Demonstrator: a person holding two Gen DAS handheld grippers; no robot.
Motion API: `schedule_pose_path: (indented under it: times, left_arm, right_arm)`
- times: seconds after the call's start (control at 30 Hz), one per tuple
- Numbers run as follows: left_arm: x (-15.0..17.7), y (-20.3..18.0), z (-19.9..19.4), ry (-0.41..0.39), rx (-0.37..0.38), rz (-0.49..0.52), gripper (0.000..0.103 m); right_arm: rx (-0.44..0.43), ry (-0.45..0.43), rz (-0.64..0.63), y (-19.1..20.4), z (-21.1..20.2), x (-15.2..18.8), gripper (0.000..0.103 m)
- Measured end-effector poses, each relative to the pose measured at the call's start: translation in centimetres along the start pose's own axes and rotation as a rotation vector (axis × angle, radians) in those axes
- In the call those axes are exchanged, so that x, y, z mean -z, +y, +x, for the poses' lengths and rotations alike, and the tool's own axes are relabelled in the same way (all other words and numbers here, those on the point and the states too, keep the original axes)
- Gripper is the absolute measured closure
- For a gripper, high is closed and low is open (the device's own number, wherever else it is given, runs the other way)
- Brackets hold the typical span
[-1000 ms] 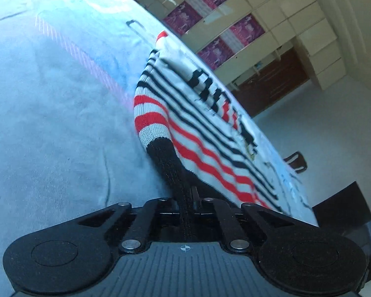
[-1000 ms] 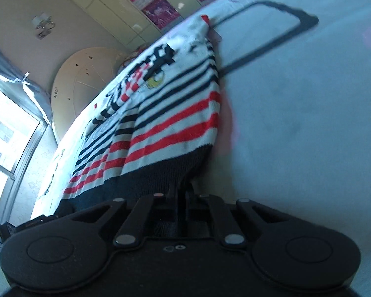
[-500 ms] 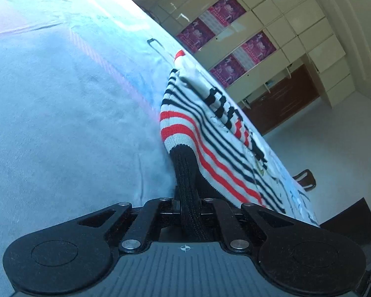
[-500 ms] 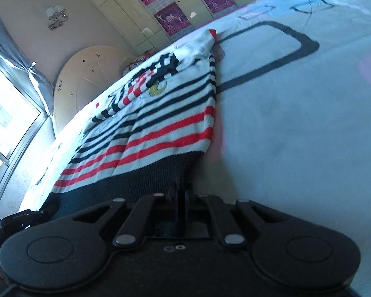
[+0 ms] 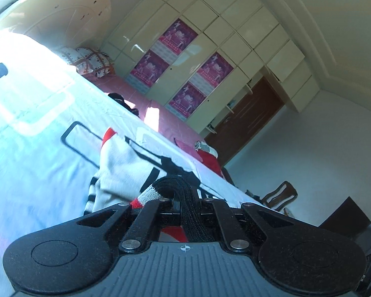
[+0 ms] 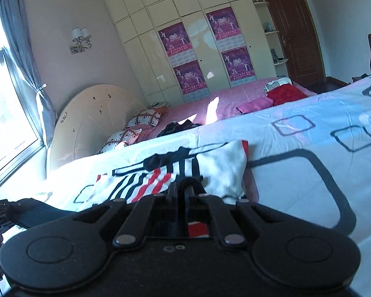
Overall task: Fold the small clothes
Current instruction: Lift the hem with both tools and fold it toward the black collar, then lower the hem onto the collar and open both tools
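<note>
The black hem of the striped sweater (image 5: 126, 170) is clamped in the left gripper (image 5: 188, 205) and the right gripper (image 6: 183, 193), both closed tight. It has been carried up and over since a second ago; the sweater is now doubled on the bed (image 6: 296, 173), the fold nearly made.

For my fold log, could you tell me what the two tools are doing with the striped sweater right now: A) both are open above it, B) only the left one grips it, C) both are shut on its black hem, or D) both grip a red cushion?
C: the left tool and right tool each pinch the black hem of the striped sweater.
</note>
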State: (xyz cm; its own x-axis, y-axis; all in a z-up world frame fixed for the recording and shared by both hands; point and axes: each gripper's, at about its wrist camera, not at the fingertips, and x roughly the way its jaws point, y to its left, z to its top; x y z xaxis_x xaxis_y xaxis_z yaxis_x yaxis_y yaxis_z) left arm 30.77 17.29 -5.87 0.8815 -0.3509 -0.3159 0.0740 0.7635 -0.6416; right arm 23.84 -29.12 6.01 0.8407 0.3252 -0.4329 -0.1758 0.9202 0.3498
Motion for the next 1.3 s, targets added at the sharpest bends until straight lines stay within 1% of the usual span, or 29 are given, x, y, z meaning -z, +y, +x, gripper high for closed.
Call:
schedule_pose_path:
  times: [0.1,0.2,0.33,0.4,0.53,0.6,0.7,0.8,0.83,0.87,0.93,0.97,1.0,1.03,1.07,1.1,1.13,1.17,1.23,1.27,1.3]
  left_arm:
    - [-2.7,0.4,4.4,0.021,-0.001,0.01,0.099]
    - [-4.6,1.1,8.5,0.049,-0.003,0.009,0.1]
    - [-6.1,2.6,13.7,0.096,-0.005,-0.007,0.1]
    - [-6.7,3.6,16.3,0.122,-0.018,-0.016,0.1]
    - [-7.7,5.0,20.1,0.154,-0.033,-0.029,0.099]
    - [-7.9,5.7,21.9,0.184,-0.047,-0.044,0.099]
    - [-7.5,6.5,24.6,0.25,-0.076,-0.05,0.099]
    - [-6.7,7.2,26.8,0.286,-0.122,-0.046,0.099]
    - [-6.4,7.5,27.4,0.293,-0.132,-0.048,0.093]
    - [-6.1,7.5,27.6,0.281,-0.129,-0.048,0.092]
    - [-5.8,7.6,27.8,0.256,-0.122,-0.055,0.088]
    - [-5.7,7.6,27.8,0.247,-0.12,-0.062,0.088]
    - [-5.6,7.6,27.7,0.235,-0.111,-0.063,0.082]
    - [-5.5,7.6,27.7,0.229,-0.093,-0.052,0.072]
    - [-5.4,7.4,27.6,0.222,-0.082,-0.039,0.068]
    - [-5.3,7.1,27.5,0.212,-0.076,-0.021,0.06]
    - [-5.4,6.8,27.4,0.204,-0.073,-0.008,0.049]
    - [-5.6,6.5,27.3,0.183,-0.077,0.005,0.042]
    - [-6.0,6.0,26.8,0.145,-0.085,0.031,0.024]
    - [-6.3,5.7,26.5,0.124,-0.111,0.058,0.023]
    - [-6.5,5.6,26.2,0.119,-0.118,0.075,0.023]
  right_arm:
    - [0.017,-0.011,0.02,-0.2,3.5,-2.7,0.097]
    - [0.04,-0.007,0.03,-0.7,7.4,-4.5,0.097]
    - [0.084,0.015,0.042,-1.3,12.9,-6.0,0.097]
    - [0.102,0.029,0.054,-1.7,15.1,-6.4,0.097]
    - [0.127,0.058,0.07,-2.6,19.4,-6.8,0.097]
    - [0.132,0.076,0.084,-3.2,21.0,-6.8,0.097]
    - [0.14,0.117,0.151,-5.0,24.0,-6.8,0.097]
    - [0.145,0.153,0.21,-6.8,26.5,-6.4,0.096]
    - [0.15,0.147,0.221,-7.4,27.2,-6.2,0.09]
    - [0.165,0.134,0.219,-7.7,27.6,-6.1,0.084]
    - [0.191,0.118,0.209,-8.5,28.1,-6.0,0.079]
    - [0.189,0.115,0.214,-8.9,28.1,-6.0,0.078]
    - [0.178,0.106,0.221,-9.4,27.8,-5.9,0.077]
    - [0.172,0.095,0.218,-9.5,27.4,-5.8,0.072]
    - [0.167,0.088,0.205,-9.6,27.1,-5.9,0.069]
    - [0.157,0.085,0.191,-9.5,26.8,-5.8,0.069]
    - [0.145,0.084,0.175,-9.4,26.6,-6.0,0.069]
    - [0.138,0.083,0.163,-9.3,26.5,-6.0,0.069]
    - [0.112,0.078,0.136,-8.9,26.3,-6.2,0.068]
    - [0.103,0.081,0.124,-8.6,26.4,-6.3,0.067]
    - [0.093,0.087,0.106,-8.3,26.6,-6.6,0.067]
